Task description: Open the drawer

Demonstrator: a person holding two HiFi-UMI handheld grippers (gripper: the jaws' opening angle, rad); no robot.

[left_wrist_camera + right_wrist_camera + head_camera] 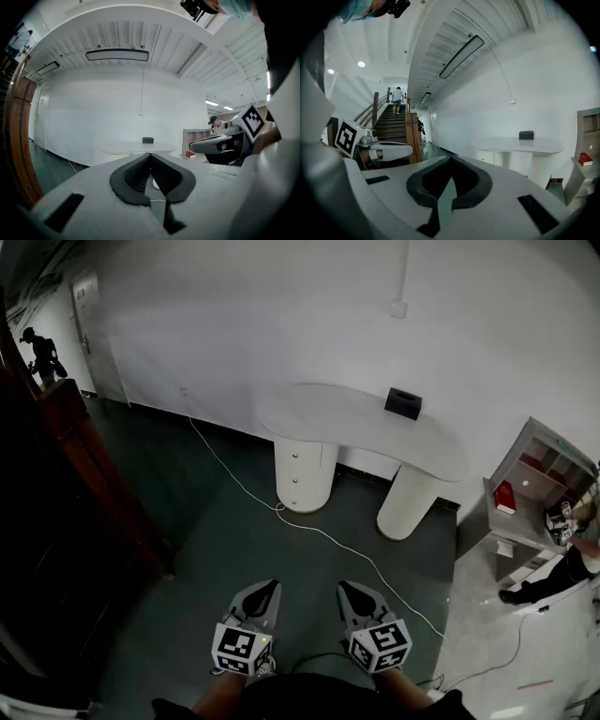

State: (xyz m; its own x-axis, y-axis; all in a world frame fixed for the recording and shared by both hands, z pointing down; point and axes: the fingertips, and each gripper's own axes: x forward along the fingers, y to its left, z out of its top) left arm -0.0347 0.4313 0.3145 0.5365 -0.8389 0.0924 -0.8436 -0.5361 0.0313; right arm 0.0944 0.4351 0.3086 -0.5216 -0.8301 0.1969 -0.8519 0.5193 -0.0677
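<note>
Across the floor, the drawer sits under the desk, well apart from us. Our left gripper and right gripper have their jaws together and hold nothing. We judge the approach is the step in hand, then parting jaws for a knob.

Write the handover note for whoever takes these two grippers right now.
Left gripper: shut, empty.
Right gripper: shut, empty.
Both are held low in front of the person, well short of the desk.
Drawers: in the pedestal at the head view's left, knobs facing us; they look closed.
Done: nothing yet.
Left: walk up, mind the white cable on the floor, open a gripper, grip a knob, pull the drawer out.
</note>
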